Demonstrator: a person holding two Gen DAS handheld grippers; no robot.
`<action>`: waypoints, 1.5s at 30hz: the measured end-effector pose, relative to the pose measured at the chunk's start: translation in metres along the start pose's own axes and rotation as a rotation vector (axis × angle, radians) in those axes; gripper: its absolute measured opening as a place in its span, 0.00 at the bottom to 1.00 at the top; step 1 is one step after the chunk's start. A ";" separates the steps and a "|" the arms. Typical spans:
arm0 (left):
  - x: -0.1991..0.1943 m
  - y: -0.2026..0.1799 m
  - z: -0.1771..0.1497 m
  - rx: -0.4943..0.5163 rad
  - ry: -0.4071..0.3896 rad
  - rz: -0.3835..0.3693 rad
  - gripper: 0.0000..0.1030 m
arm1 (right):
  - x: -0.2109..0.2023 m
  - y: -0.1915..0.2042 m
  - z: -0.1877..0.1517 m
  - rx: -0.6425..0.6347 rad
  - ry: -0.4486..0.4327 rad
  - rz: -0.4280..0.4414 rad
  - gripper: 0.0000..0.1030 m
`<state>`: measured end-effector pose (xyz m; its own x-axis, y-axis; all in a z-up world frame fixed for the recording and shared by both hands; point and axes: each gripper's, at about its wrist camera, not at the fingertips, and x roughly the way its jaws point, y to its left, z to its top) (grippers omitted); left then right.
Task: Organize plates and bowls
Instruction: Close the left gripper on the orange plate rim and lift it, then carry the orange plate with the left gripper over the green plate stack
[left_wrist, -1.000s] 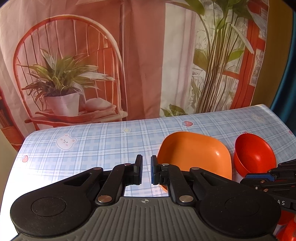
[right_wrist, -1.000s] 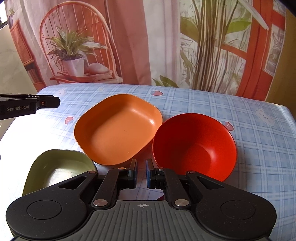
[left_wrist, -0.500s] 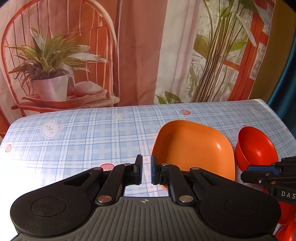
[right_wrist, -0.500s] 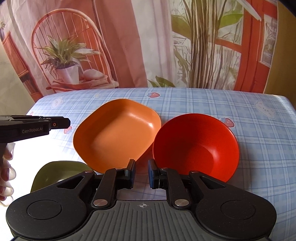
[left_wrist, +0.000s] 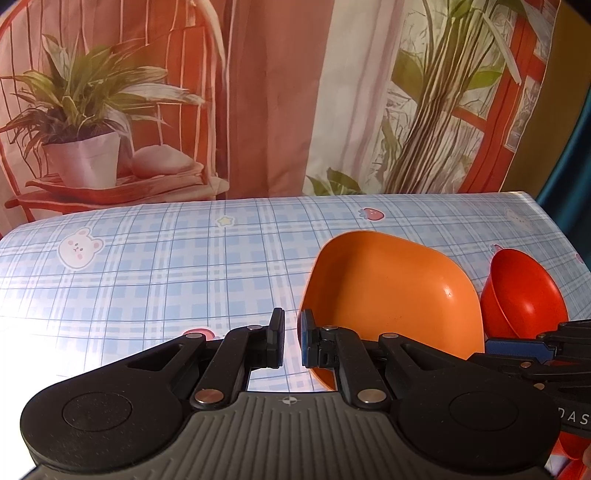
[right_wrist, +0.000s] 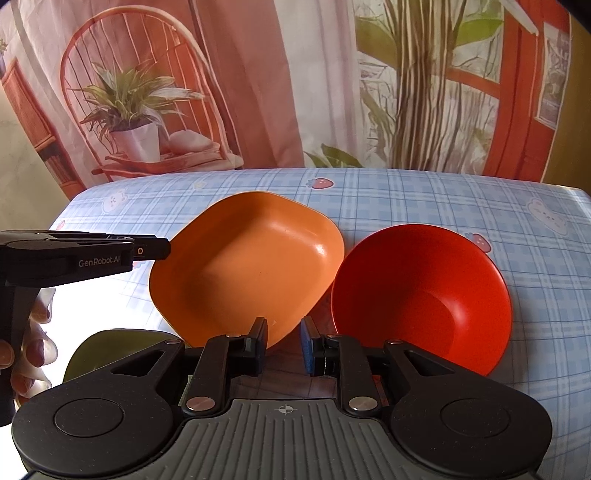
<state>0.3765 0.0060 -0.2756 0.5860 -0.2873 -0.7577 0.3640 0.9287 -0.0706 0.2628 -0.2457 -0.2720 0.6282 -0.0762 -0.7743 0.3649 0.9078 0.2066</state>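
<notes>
An orange square plate (right_wrist: 247, 269) lies on the blue checked tablecloth (right_wrist: 424, 199), with a red round bowl (right_wrist: 424, 295) touching its right side. A green plate (right_wrist: 107, 347) lies at the near left, mostly hidden behind my right gripper's body. My right gripper (right_wrist: 282, 345) hovers over the near edges of the orange plate and red bowl, jaws slightly apart and empty. My left gripper (left_wrist: 291, 341) is at the orange plate's (left_wrist: 391, 295) left edge, jaws nearly closed with a narrow gap, holding nothing. It also shows in the right wrist view (right_wrist: 159, 251). The red bowl (left_wrist: 524, 295) lies further right.
A printed curtain (right_wrist: 258, 85) with a chair and plants hangs behind the table. The table's far edge runs along it. Bare tablecloth (left_wrist: 147, 266) stretches left of the orange plate. A hand (right_wrist: 33, 350) holds the left gripper's handle.
Both grippers have moved forward towards the dishes. My right gripper's jaws have opened a little. The left gripper has come closer to the orange plate's left edge.
</notes>
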 end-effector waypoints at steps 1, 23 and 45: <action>0.001 0.000 0.000 0.000 0.001 -0.002 0.10 | 0.001 0.000 0.000 -0.003 0.001 -0.002 0.21; 0.005 0.003 -0.008 0.030 0.011 0.000 0.08 | 0.019 0.004 0.007 0.018 0.021 -0.017 0.22; -0.023 0.008 -0.004 -0.044 -0.051 0.008 0.08 | 0.013 0.004 0.013 0.055 -0.032 0.029 0.13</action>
<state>0.3629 0.0211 -0.2609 0.6252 -0.2903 -0.7245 0.3275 0.9402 -0.0941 0.2809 -0.2486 -0.2738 0.6604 -0.0647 -0.7481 0.3831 0.8859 0.2615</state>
